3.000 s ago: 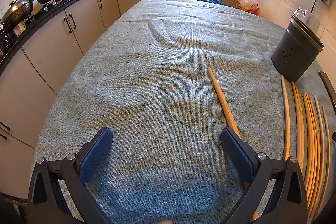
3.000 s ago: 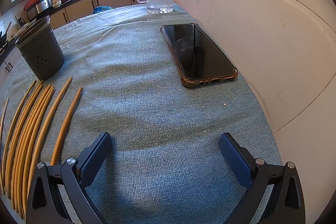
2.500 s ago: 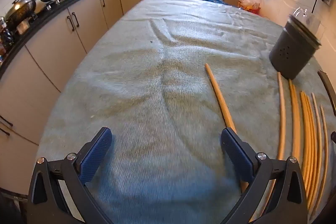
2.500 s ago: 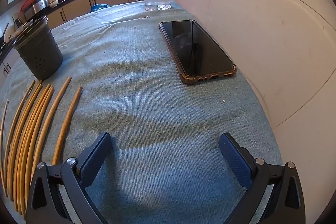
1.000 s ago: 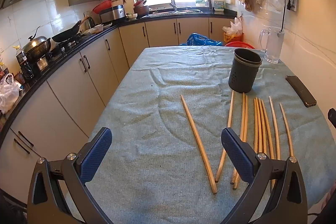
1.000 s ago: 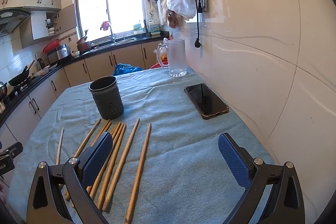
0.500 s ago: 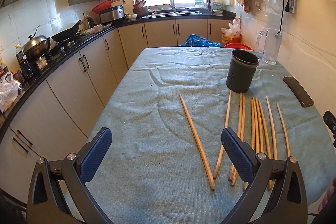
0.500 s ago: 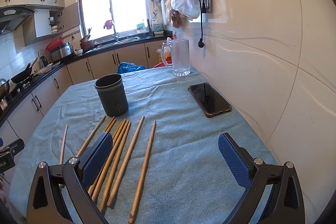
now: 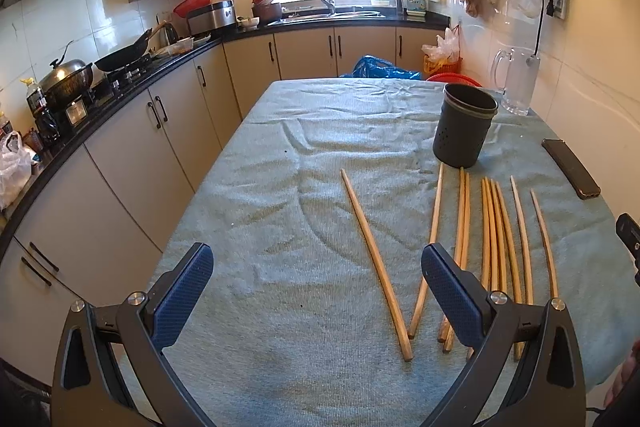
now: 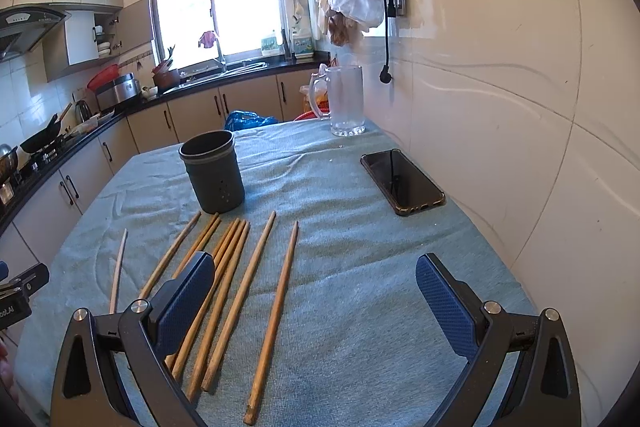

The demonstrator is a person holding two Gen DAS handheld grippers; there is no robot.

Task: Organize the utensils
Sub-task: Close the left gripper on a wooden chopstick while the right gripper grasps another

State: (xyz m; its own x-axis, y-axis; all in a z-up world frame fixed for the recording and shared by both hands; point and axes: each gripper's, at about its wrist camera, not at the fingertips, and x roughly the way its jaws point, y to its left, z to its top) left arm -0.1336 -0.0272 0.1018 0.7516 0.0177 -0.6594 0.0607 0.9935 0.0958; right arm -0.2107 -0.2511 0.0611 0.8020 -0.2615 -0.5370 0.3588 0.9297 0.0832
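Note:
Several long wooden chopsticks (image 9: 494, 239) (image 10: 234, 279) lie side by side on the grey-green tablecloth (image 9: 300, 163) (image 10: 360, 267). One chopstick (image 9: 374, 255) lies apart to their left, slanted. Behind them stands a dark grey perforated utensil holder (image 9: 464, 129) (image 10: 214, 177), upright and empty as far as I can see. My left gripper (image 9: 318, 285) is open above the near table edge, left of the bundle. My right gripper (image 10: 312, 291) is open too, held over the near ends of the right-hand chopsticks. Neither holds anything.
A black phone (image 9: 570, 169) (image 10: 402, 181) lies on the cloth at the right, near the white wall. A glass mug (image 9: 516, 87) (image 10: 344, 101) stands at the far right corner. Beige cabinets (image 9: 132, 147) and a counter with pans run along the left.
Both grippers have pulled back and risen from just above the cloth, so the whole table now shows. In the last half second the views shifted only slightly. Both stayed open.

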